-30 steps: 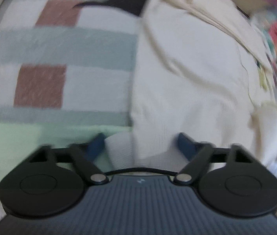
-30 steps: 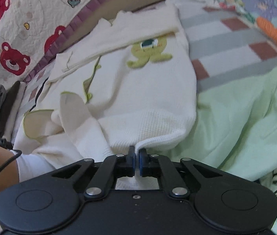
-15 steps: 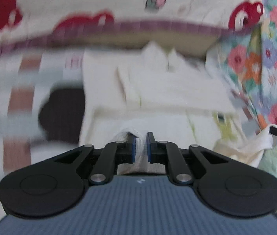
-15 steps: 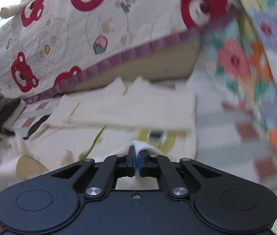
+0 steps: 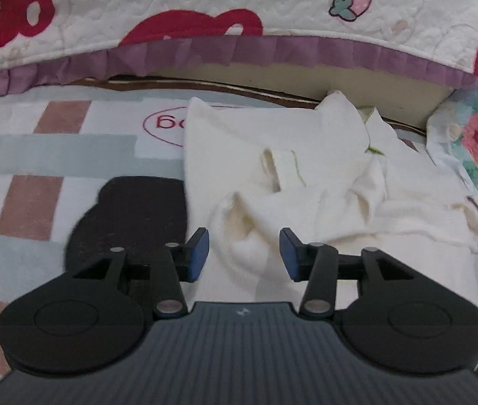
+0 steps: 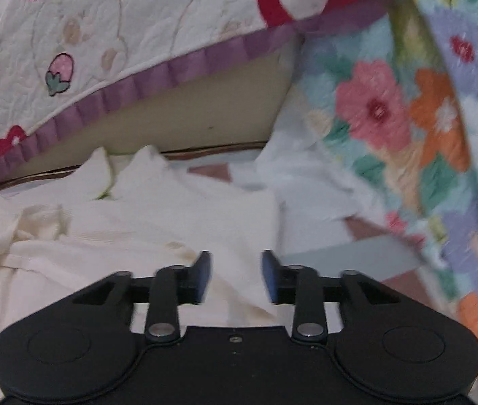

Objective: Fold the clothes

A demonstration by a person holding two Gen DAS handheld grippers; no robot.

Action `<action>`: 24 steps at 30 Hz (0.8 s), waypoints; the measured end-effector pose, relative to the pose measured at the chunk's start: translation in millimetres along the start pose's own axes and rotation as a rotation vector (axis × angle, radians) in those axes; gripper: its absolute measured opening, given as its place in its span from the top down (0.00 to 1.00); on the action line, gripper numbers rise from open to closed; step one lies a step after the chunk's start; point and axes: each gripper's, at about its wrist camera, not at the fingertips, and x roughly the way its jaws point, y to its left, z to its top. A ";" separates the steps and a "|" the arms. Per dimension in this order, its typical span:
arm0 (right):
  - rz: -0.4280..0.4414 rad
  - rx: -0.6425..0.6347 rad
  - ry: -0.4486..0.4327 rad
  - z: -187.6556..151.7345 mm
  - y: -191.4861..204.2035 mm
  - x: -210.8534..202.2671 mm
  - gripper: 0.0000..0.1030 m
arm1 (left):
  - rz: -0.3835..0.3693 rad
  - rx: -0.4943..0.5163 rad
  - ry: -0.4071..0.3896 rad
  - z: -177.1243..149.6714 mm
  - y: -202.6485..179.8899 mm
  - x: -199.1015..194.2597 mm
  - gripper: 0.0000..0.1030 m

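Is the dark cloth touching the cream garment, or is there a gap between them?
Touching. In the left wrist view, the dark cloth lies with its right edge directly against the left edge of the cream garment; no striped blanket shows between them.

Garment (image 5: 306,182) on blanket (image 5: 53,155), dark item (image 5: 131,216) at its left, quilt (image 5: 171,6) behind.

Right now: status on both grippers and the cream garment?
Left gripper open, right gripper open, neither holding cloth. Cream garment lies folded over, rumpled, on the striped sheet. Dark cloth touches its left edge.
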 end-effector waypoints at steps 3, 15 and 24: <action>0.029 -0.064 -0.016 2.1 17.3 -5.7 0.59 | -0.022 0.056 -0.036 -6.8 7.4 -9.2 0.51; 0.453 -0.838 -0.002 52.3 151.1 -10.9 0.44 | -0.093 0.145 -0.048 -36.9 5.6 -3.2 0.46; 0.395 -0.872 0.134 11.1 183.3 47.7 0.55 | -0.143 0.146 -0.017 -35.6 20.0 12.3 0.44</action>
